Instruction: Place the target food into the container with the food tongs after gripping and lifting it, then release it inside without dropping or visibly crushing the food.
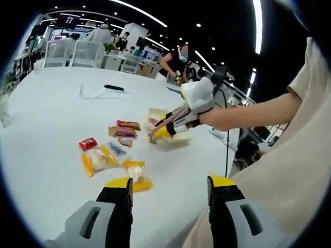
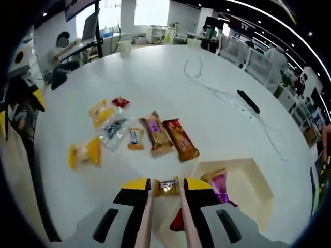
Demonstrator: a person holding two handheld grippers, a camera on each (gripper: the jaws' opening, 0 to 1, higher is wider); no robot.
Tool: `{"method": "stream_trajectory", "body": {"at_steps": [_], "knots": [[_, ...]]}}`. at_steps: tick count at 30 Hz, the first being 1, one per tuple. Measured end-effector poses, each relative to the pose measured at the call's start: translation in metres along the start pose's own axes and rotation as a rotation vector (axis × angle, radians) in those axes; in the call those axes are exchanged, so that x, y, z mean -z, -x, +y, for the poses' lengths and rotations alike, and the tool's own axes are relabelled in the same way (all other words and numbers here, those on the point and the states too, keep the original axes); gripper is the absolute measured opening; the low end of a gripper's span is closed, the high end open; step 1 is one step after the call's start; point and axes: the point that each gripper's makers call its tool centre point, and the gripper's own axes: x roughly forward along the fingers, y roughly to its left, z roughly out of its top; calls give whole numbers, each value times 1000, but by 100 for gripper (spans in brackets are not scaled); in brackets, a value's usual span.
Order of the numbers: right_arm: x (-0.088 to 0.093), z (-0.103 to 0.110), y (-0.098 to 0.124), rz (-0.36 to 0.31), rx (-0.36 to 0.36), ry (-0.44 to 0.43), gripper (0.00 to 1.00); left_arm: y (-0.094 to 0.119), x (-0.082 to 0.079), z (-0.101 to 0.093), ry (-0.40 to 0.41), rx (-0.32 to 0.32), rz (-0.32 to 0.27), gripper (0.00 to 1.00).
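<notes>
My right gripper (image 2: pixel 167 187) is shut on the food tongs (image 2: pixel 147 217), whose two arms run up between its jaws. The tong tips pinch a small brown-and-gold wrapped candy (image 2: pixel 168 187), just left of the cream container (image 2: pixel 258 178). A purple packet (image 2: pixel 221 185) lies in the container. In the left gripper view, the right gripper (image 1: pixel 161 132) reaches in from the right over the container (image 1: pixel 155 112). My left gripper (image 1: pixel 170 185) is open and holds nothing, above the table's near side.
Several packets lie on the white table (image 2: pixel 170 77): a brown bar (image 2: pixel 181 138), a pink-brown bar (image 2: pixel 156 135), yellow bags (image 2: pixel 85 152), a small red one (image 2: pixel 120 102). A black remote (image 2: pixel 248 101) and a thin cable (image 2: pixel 222 94) lie farther off. Chairs and people are beyond the table.
</notes>
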Motion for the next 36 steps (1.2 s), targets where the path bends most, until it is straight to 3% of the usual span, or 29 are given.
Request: {"method": "stream_trajectory", "body": {"at_steps": [20,36], "knots": [[2,2,-12,20,-22,26,25,0,-2,3,17,-1,-7,58],[8,17,-8,17,-33,-67,26,-3,-2,3,19,10,-5,58]]}}
